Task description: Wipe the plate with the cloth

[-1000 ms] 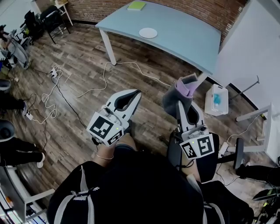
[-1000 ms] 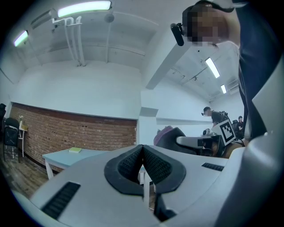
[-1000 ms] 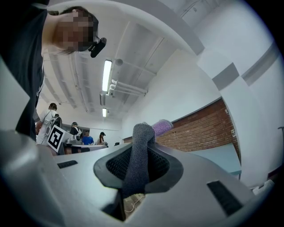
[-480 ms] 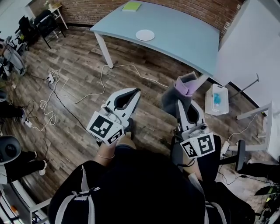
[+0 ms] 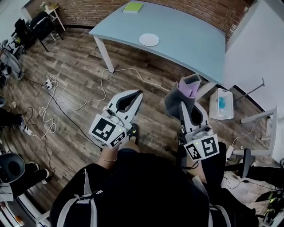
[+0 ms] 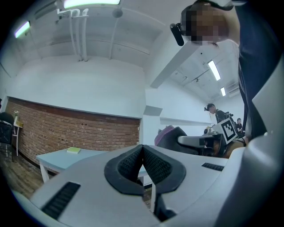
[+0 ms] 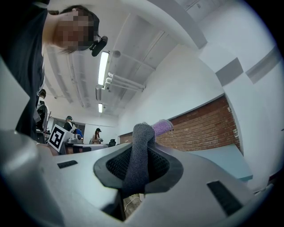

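Observation:
A white plate (image 5: 149, 39) lies on the pale blue table (image 5: 186, 40) ahead, far from both grippers. My right gripper (image 5: 183, 103) is shut on a grey and purple cloth (image 5: 184, 92), which stands up folded between its pads; the cloth (image 7: 140, 150) fills the jaws in the right gripper view. My left gripper (image 5: 140, 93) is shut with nothing in it, its pads (image 6: 143, 165) pressed together. Both are held out level over the wooden floor, short of the table. In the left gripper view only the table's left end (image 6: 57, 158) shows.
A green pad (image 5: 133, 6) lies at the table's far edge by the brick wall. Cables (image 5: 102, 84) trail across the wooden floor. A white box (image 5: 222, 103) sits on the floor at the right, near a white wall. Chairs (image 5: 37, 24) stand at the far left.
Both grippers have moved toward the table together; the table and plate now sit nearer and lower in the head view. The cloth stays gripped, and the left jaws stay closed.

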The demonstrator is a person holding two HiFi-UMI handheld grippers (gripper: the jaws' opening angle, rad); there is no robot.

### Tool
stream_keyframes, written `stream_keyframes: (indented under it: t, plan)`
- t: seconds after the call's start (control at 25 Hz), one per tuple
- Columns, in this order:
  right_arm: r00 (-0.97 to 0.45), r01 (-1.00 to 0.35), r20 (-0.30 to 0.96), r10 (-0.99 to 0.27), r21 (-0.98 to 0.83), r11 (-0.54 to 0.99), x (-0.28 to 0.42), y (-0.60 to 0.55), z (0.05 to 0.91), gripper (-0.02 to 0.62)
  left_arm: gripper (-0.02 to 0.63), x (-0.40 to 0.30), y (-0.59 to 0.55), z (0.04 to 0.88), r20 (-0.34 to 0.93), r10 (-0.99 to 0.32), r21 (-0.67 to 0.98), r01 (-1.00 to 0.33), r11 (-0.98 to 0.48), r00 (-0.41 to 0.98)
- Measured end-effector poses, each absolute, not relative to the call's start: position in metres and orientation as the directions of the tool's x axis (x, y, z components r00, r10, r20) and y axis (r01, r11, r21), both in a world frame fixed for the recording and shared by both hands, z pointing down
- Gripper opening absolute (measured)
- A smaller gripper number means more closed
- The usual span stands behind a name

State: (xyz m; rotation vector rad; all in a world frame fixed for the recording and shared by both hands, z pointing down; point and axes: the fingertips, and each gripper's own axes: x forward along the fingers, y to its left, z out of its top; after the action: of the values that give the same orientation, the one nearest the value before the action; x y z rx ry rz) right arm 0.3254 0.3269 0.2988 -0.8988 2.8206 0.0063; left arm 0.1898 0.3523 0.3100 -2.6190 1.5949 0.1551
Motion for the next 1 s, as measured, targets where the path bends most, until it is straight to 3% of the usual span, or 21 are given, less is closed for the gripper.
stream_keyframes:
  t: [1.0]
  plan:
    - [-0.744,-0.652,-0.148,-0.652,-0.054,0.756,0.204,0.197,0.295,0.066,0.008,0.065,0.211,0.309,-0.122,-0.844,0.004,-0.850,-0.526,0.522]
